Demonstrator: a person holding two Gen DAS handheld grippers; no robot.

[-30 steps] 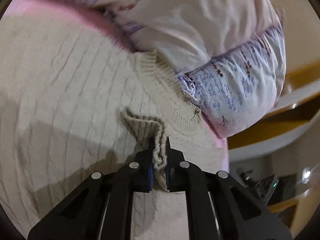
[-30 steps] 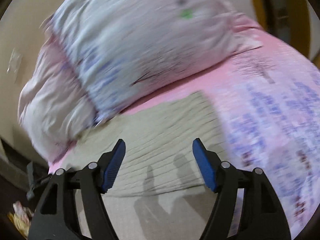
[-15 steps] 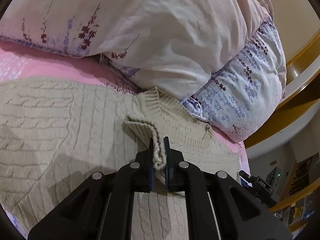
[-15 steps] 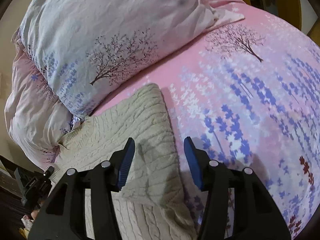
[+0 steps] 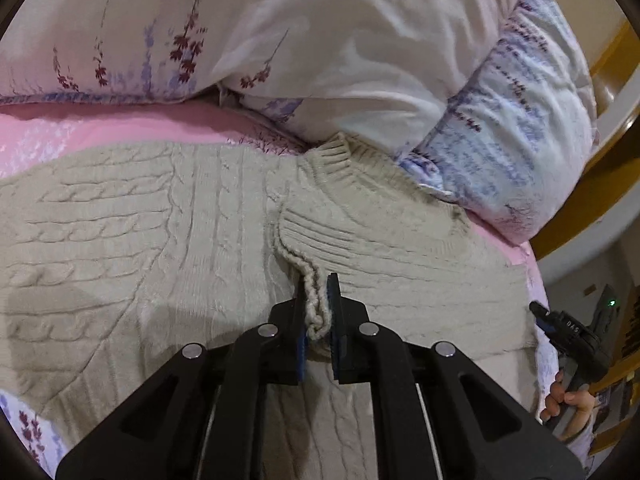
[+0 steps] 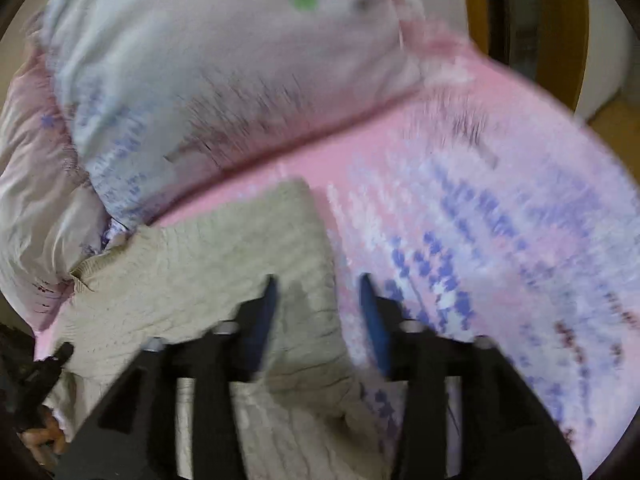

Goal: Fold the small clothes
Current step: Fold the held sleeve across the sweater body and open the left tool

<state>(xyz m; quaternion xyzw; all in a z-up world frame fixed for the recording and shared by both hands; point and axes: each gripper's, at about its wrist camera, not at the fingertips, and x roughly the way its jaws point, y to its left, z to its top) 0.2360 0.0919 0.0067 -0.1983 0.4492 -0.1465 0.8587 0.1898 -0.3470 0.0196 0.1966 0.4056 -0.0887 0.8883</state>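
A cream cable-knit sweater [image 5: 160,240] lies spread on the pink floral bed sheet [image 6: 500,220], its ribbed collar [image 5: 340,160] against the pillows. My left gripper [image 5: 318,300] is shut on the ribbed cuff [image 5: 312,292] of a sleeve folded over the sweater's body. In the blurred right wrist view the sweater [image 6: 220,264] lies below the pillows. My right gripper [image 6: 318,300] is open, its jaws straddling the sweater's right edge just above the cloth.
Two floral pillows [image 5: 320,40] press against the sweater's collar end; they also show in the right wrist view [image 6: 200,80]. A wooden bed frame [image 5: 600,184] runs at the right. The other hand-held gripper [image 5: 572,336] shows at the bed's right edge.
My right gripper has narrowed its opening and moved onto the sweater's right edge. My left gripper stays shut on the cuff, shifted slightly over the sweater.
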